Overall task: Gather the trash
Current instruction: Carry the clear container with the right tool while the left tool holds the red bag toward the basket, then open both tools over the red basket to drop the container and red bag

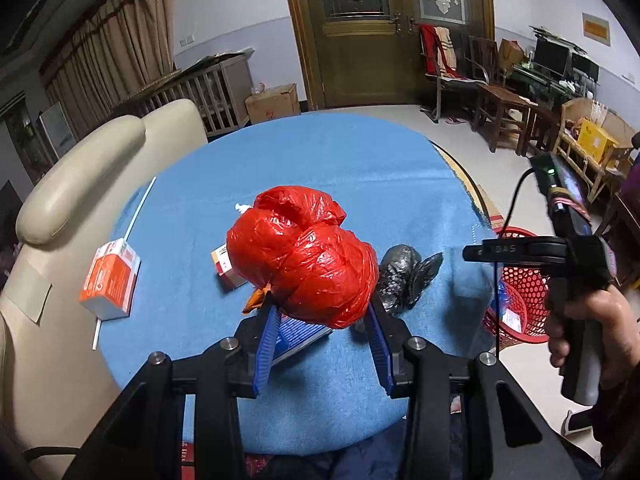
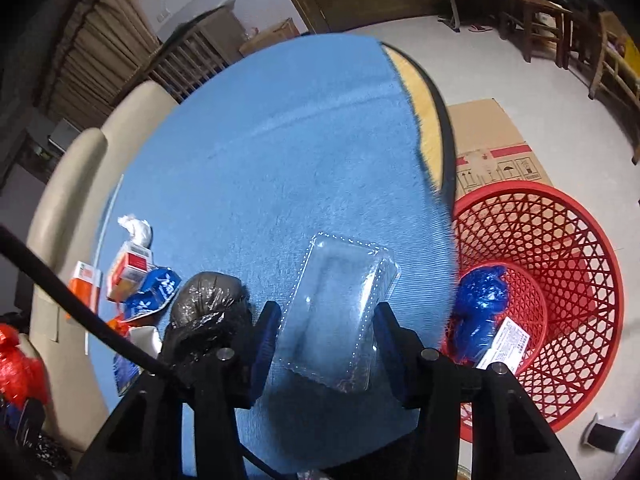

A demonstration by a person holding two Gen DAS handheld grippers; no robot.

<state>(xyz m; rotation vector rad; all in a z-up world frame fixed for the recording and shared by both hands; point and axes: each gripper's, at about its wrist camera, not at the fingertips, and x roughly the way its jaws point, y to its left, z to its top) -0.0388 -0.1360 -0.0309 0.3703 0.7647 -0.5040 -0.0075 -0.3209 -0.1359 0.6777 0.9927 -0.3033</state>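
Your left claw (image 1: 320, 316) is clenching a knotted red plastic bag (image 1: 304, 264), carrying it clear above the blue tabletop (image 1: 328, 168). Your right claw (image 2: 326, 328) is straddling a clear plastic clamshell box (image 2: 340, 312) lying on the tabletop; whether its pads are pressing the box's sides or just standing beside them you cannot tell from here. Just to the left of that claw a crumpled black bag (image 2: 204, 304) is sitting on the cloth, and farther left a blue wrapper (image 2: 154, 288), a small orange-and-white carton (image 2: 128, 270) and a white crumpled tissue (image 2: 136, 226) are lying together. A second orange carton (image 1: 110, 278) is resting near the tabletop's left edge, on a thin white stick (image 1: 124, 248). Beside the tabletop on the right, a red mesh basket (image 2: 568, 280) is standing on the floor, already holding a blue bag (image 2: 480, 316) and a white printed paper (image 2: 506, 344). Beyond the basket a flattened cardboard box (image 2: 492, 144) is lying on the floor.
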